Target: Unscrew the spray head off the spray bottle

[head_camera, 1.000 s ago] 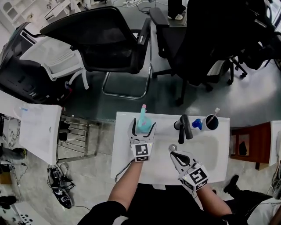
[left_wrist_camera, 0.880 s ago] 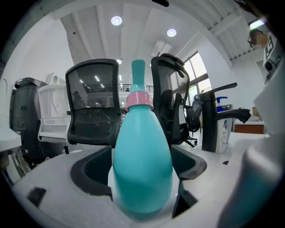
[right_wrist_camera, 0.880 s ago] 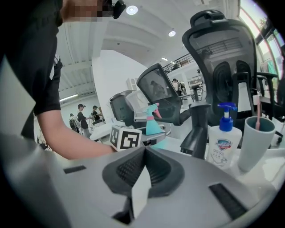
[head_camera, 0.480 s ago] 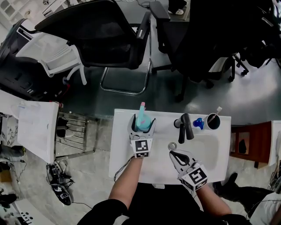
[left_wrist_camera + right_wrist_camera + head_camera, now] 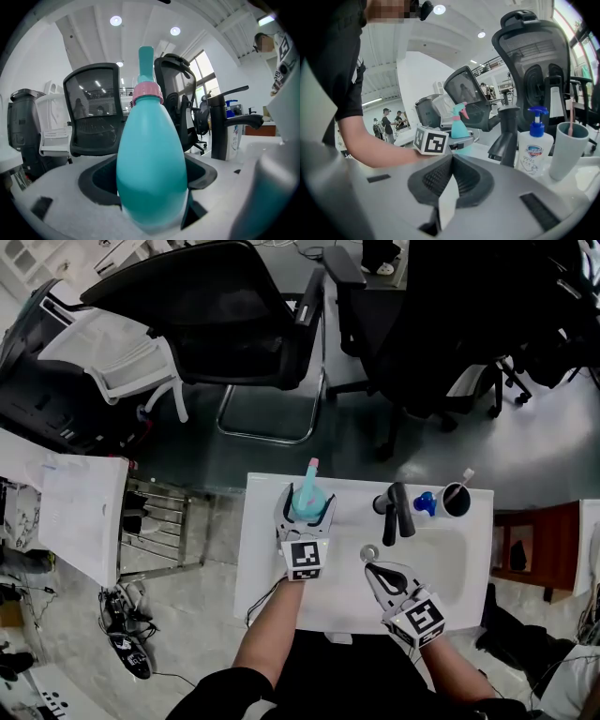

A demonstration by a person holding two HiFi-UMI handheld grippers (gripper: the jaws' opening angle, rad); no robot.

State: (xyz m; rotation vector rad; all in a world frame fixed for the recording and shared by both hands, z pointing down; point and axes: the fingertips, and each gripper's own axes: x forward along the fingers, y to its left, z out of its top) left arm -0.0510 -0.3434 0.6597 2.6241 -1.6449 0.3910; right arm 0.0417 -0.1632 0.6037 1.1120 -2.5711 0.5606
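Note:
A teal spray bottle [image 5: 307, 502] with a pink collar [image 5: 147, 93] and a teal spray head [image 5: 146, 61] stands upright on the white washstand [image 5: 262, 559], left of the faucet. My left gripper [image 5: 306, 506] is shut on the bottle's round body [image 5: 151, 164], one jaw on each side. The right gripper [image 5: 369, 569] is shut with nothing between its jaws and hovers over the near left corner of the sink. In the right gripper view the bottle [image 5: 459, 129] shows beyond the left gripper's marker cube [image 5: 430, 139], well ahead of the closed right gripper [image 5: 451, 161].
A black faucet [image 5: 396, 510] stands at the back of the sink basin [image 5: 441, 559], with the drain [image 5: 368, 552] just ahead of the right gripper. A blue-topped soap pump bottle [image 5: 422, 503] and a cup with a toothbrush [image 5: 452, 500] sit right of the faucet. Office chairs [image 5: 234, 324] stand behind the washstand.
Almost nothing has moved: the left gripper still holds the bottle in the same spot and the right gripper stays shut near the drain. The head view shifted slightly.

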